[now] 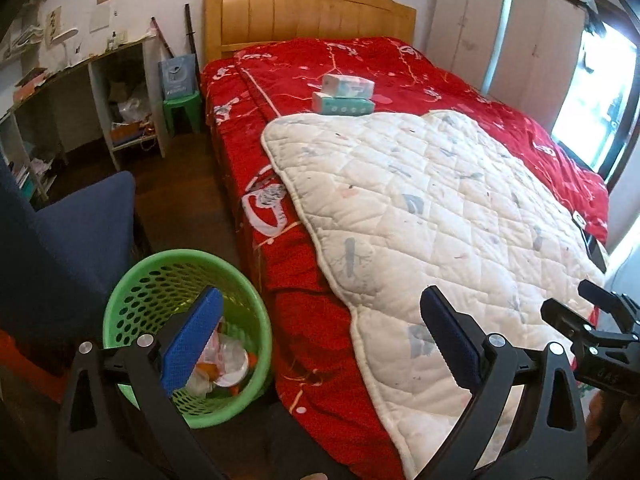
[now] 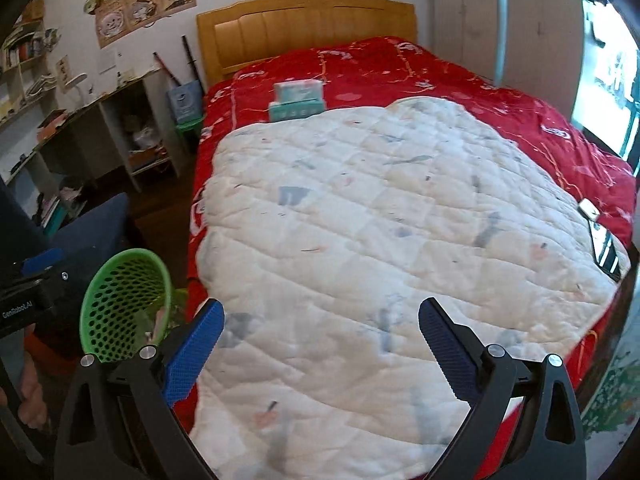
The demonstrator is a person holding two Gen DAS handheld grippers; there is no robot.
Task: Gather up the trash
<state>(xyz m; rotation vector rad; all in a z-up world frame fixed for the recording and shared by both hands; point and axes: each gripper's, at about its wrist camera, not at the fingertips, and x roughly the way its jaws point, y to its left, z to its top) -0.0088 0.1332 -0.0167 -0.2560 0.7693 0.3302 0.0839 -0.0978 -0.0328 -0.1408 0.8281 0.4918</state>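
A green perforated trash basket (image 1: pixel 132 292) stands on the floor beside the bed, with crumpled wrappers and plastic trash (image 1: pixel 228 364) inside. My left gripper (image 1: pixel 320 320) is open and empty, above the bed's near edge; its left finger hangs over the basket. My right gripper (image 2: pixel 320 324) is open and empty above the white quilt (image 2: pixel 380 240). The basket also shows in the right wrist view (image 2: pixel 120 292), low on the left. The right gripper's black frame (image 1: pixel 592 332) shows at the right edge of the left wrist view.
A bed with a red cover (image 1: pixel 400 64) carries the white quilt (image 1: pixel 440 220) and two stacked tissue packs (image 1: pixel 346 96). A phone (image 2: pixel 604 244) lies at the quilt's right edge. A blue chair (image 1: pixel 72 232), a green stool (image 1: pixel 182 108) and shelves (image 1: pixel 120 100) stand left.
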